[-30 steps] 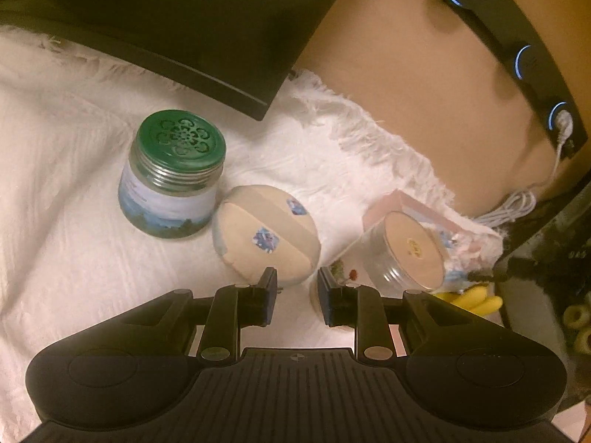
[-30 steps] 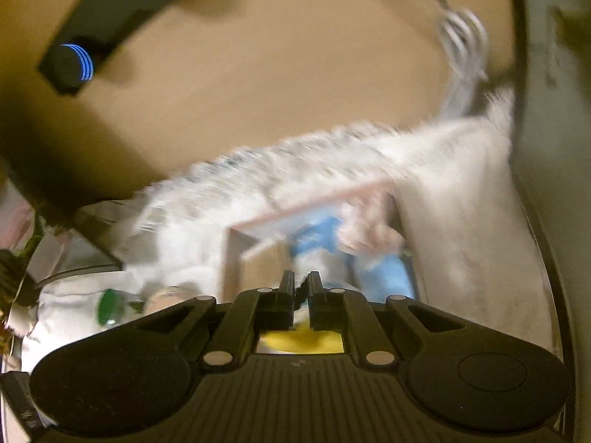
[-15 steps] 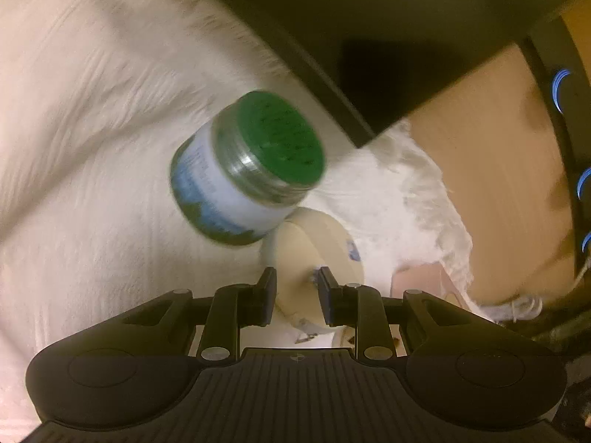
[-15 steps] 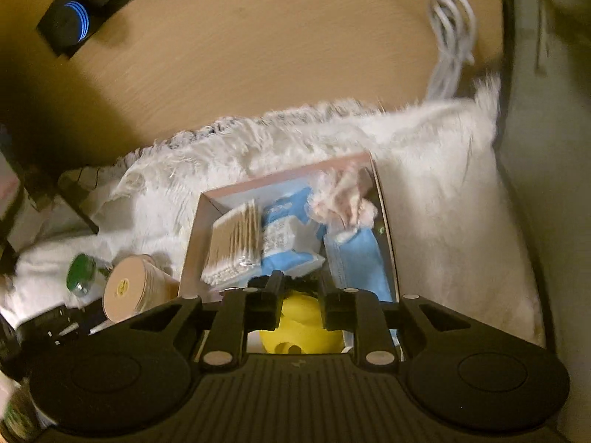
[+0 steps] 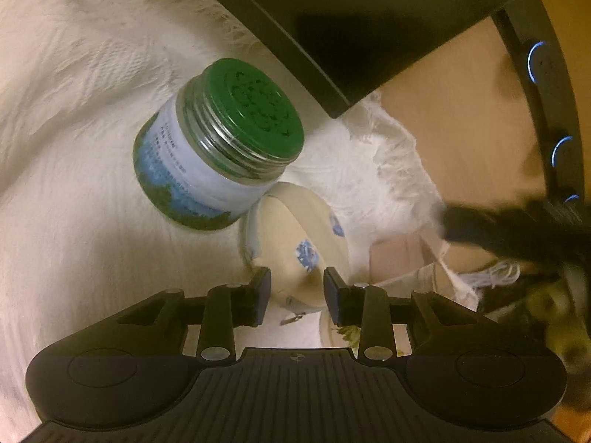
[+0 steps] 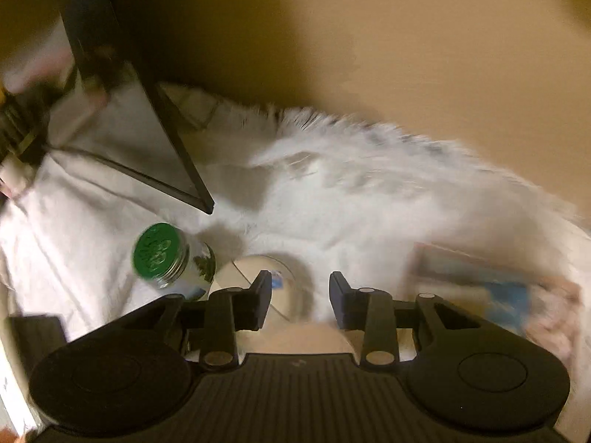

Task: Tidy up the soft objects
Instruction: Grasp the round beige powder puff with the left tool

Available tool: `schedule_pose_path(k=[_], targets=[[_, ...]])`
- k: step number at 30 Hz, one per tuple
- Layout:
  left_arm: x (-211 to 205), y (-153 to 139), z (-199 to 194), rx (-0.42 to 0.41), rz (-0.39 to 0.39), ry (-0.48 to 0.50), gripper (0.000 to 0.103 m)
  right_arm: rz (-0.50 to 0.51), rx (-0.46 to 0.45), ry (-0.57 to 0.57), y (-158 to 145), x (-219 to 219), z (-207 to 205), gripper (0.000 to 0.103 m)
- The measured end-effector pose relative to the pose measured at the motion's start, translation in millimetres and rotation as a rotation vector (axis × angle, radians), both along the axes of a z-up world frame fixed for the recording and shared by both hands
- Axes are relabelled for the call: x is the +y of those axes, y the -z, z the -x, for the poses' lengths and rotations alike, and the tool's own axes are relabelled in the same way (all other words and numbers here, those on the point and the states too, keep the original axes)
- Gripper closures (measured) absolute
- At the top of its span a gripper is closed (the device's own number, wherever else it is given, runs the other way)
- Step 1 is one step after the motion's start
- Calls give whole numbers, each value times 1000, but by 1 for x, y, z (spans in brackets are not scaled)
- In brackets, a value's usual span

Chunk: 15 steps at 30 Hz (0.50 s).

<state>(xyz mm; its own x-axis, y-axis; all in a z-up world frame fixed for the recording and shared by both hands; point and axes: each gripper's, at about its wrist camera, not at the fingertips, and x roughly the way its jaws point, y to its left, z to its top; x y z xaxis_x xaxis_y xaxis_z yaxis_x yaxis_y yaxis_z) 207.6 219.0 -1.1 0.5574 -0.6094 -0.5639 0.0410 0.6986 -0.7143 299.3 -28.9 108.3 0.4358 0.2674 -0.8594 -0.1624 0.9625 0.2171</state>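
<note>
A round cream powder puff (image 5: 291,243) with small blue flowers lies on a white fringed cloth (image 5: 74,147). My left gripper (image 5: 296,288) is open with its jaws on either side of the puff's near edge. A glass jar with a green lid (image 5: 221,147) stands just beyond the puff, touching it. In the right wrist view my right gripper (image 6: 300,295) is open and empty above the cloth (image 6: 369,203), with the puff (image 6: 258,280) at its left finger and the jar (image 6: 170,258) further left. A pink box (image 6: 491,288) with blue packets sits at the right, blurred.
A black monitor base (image 5: 332,18) overhangs the cloth behind the jar; it also shows in the right wrist view (image 6: 140,125). A wooden tabletop (image 5: 461,129) lies beyond the cloth, with a black bar with blue-ringed buttons (image 5: 546,110). A blurred dark shape (image 5: 498,236) crosses the right side.
My left gripper has closed in on the puff and jar. My right gripper has opened, let go of the yellow thing, and swung left from the pink box toward the puff and jar.
</note>
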Motion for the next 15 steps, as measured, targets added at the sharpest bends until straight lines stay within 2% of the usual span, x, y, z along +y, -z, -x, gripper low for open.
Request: schedule_pose_path(k=[2,6,7,12,15], targets=[[-3,3,-2,15,-32,-3,68,39,41,-8,19,17,-22,72],[-1,11,0,24,16,11,65,89,154,-7,56,34,-47,78],[-1,13,0,20,34,12,62,86,137,-2,56,35,-47,78],[-1,16,-4,21,53,20,61,41,154,-46,56,34,-46,78],[0,14,-4,14,63,17,60,50,132,-16,55,34,-48,78]])
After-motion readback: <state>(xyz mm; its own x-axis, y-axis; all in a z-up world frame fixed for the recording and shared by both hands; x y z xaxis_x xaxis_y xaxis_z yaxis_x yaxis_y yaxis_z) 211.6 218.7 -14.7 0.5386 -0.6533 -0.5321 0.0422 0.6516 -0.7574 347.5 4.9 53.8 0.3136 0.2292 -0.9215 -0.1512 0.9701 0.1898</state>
